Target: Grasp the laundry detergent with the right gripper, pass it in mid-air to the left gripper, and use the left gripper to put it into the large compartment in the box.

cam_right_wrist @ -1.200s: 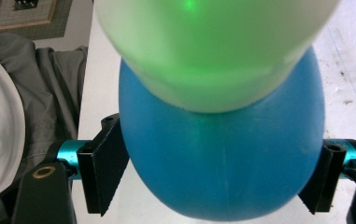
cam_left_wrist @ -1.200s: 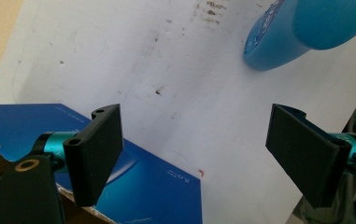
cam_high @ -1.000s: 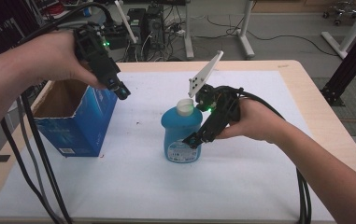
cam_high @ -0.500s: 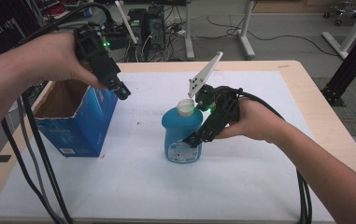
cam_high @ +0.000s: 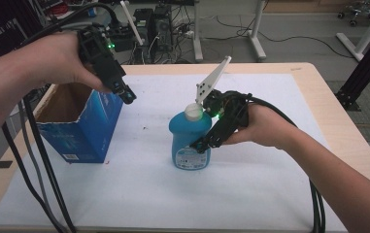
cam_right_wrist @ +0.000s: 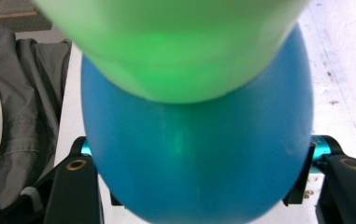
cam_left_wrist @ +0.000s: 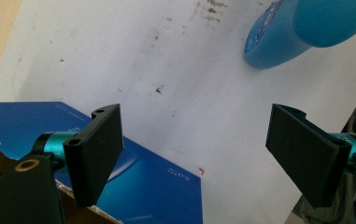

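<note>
High view: right gripper (cam_high: pixel 203 144) pinching upright blue bottle (cam_high: pixel 188 141); left gripper (cam_high: pixel 126 95) spread above open blue box (cam_high: pixel 83 131).

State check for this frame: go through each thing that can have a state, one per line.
Blue bottle: upright on the table, white cap on.
Blue box: upright, top open.
Right gripper: jaws have just been closing, now clamped on the bottle's body.
Left gripper: open, holding nothing, above the box's edge.

Blue bottle (cam_high: pixel 190 141) with white cap (cam_high: pixel 193 112); blue box (cam_high: pixel 83 128), brown inside; white table cover (cam_high: pixel 153 194).
</note>
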### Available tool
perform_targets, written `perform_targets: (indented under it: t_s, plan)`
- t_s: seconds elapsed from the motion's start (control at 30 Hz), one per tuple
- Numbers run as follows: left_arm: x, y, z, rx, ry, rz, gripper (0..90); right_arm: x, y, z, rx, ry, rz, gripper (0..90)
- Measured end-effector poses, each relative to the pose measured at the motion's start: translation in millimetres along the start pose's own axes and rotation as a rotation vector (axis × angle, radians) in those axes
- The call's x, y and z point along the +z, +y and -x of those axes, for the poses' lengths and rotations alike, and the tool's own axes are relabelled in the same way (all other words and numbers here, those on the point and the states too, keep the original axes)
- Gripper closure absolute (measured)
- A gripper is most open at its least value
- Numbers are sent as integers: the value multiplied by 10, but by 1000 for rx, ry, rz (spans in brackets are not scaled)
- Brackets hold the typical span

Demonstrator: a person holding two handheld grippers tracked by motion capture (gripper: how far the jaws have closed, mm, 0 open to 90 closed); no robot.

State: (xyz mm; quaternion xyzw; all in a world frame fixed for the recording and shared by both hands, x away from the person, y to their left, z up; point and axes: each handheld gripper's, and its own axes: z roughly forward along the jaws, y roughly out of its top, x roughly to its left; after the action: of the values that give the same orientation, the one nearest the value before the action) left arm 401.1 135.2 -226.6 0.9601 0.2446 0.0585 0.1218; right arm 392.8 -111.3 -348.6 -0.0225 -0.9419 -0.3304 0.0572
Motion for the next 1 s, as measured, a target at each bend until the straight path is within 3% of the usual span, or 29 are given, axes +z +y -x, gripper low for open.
perform_targets:
  t_s: [0.23,0.63,1.0]
  plan:
    - [3,14,6,9,-1,-5,192,-8,-5,-18,-12,-3,1,408]
    - [-20,19,24,16,-2,8,192,-29,-20,-47,-58,-48,32,453]
    - [-132,47,77,70,-5,30,192,-167,-19,-33,-24,-12,46,457]
